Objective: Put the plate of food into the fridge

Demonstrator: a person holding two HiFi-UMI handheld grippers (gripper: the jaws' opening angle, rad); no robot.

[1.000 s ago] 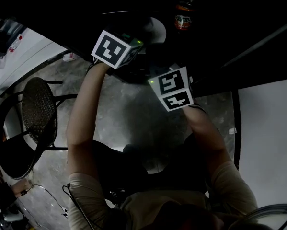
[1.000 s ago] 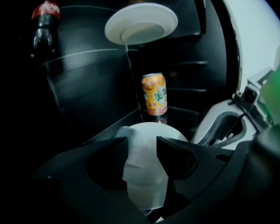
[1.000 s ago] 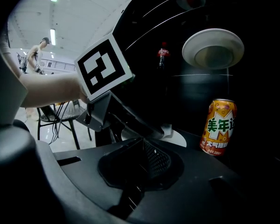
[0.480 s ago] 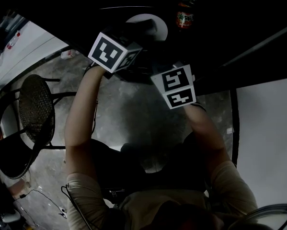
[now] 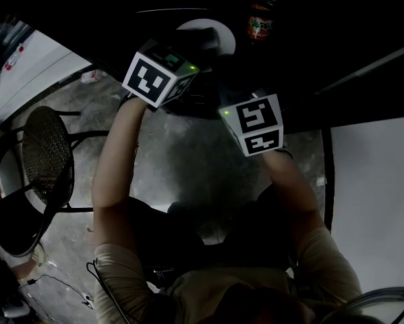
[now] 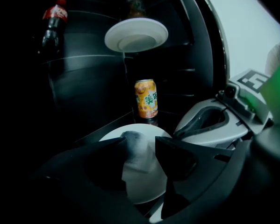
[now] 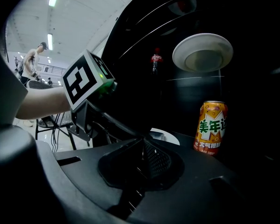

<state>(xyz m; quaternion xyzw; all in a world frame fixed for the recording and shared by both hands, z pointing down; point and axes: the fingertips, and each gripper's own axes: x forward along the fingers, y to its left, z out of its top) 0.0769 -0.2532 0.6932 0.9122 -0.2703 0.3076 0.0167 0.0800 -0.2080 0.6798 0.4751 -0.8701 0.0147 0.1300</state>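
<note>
Dark shelves of the fridge (image 6: 83,59) fill the view ahead: a cola bottle (image 6: 53,21) and a spare white dish (image 6: 136,35) up high, an orange can (image 6: 146,98) lower down. And the plate of food (image 6: 142,181) is in! It lies flat on the lower shelf, just in front of the can, carrying a greyish lump too dim to name.

Left gripper (image 6: 140,143) is poised right over it. Its jaws are parted, having just eased inward a touch. The plate shows through the gap, and neither pad presses on it as far as I can see. Right gripper (image 7: 142,141) sits just beside, clamped tight on nothing at all.

So I'd call this the tail of the placing step: plate down, grip let go. Next, by my reading, the left tool needs to back straight out without dragging the rim or nudging that can. Then both tools must clear the opening so the fridge can be shut. Out on the grey floor (image 5: 181,154), a black chair (image 5: 46,157) stands well clear.
</note>
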